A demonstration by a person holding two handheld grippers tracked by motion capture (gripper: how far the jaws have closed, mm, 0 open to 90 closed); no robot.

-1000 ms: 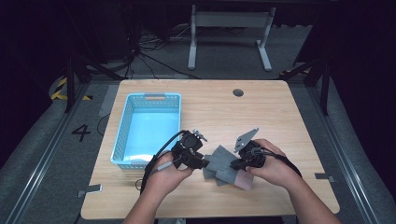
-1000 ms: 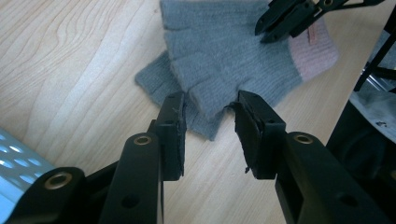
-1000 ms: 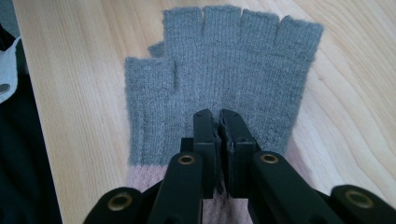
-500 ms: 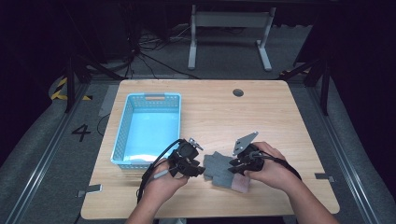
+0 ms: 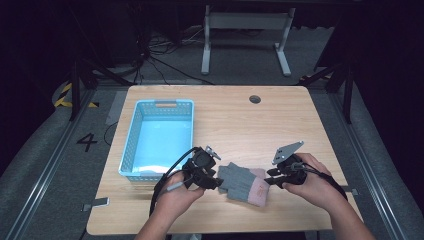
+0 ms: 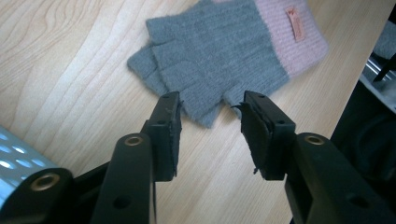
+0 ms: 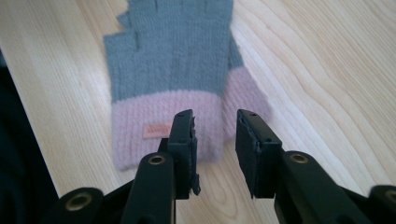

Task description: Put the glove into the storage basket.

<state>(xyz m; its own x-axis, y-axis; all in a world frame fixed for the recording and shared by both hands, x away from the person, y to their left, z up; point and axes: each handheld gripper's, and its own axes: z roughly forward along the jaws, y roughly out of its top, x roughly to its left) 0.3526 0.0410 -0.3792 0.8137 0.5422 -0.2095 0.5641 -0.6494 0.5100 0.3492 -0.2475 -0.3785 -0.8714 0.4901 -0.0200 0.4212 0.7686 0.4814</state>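
the grey fingerless gloves [image 5: 245, 183] with pink cuffs lie stacked flat on the wooden table [image 5: 240, 120], near its front edge and a little to the right of the blue basket [image 5: 159, 137]. the left gripper [image 5: 212, 181] sits at the finger end, its jaws spread apart with nothing between them; in the left gripper view [image 6: 212, 126] the tips just reach the knit's edge without closing on it. the right gripper [image 5: 270, 177] is at the cuff end, jaws likewise parted and empty, straddling the pink band [image 7: 187, 126] in the right gripper view [image 7: 215, 140]. from where i stand the trouble looks like this: there seem to be two gloves, one on the other, and a pinch at either end could catch only the top layer, so the lower one slides off or stays behind when they lift. the knit is soft too, so a shallow bite at the edge may slip out. and if the two ends rise unevenly, the pair could sag and drag on the basket's rim instead of dropping inside.
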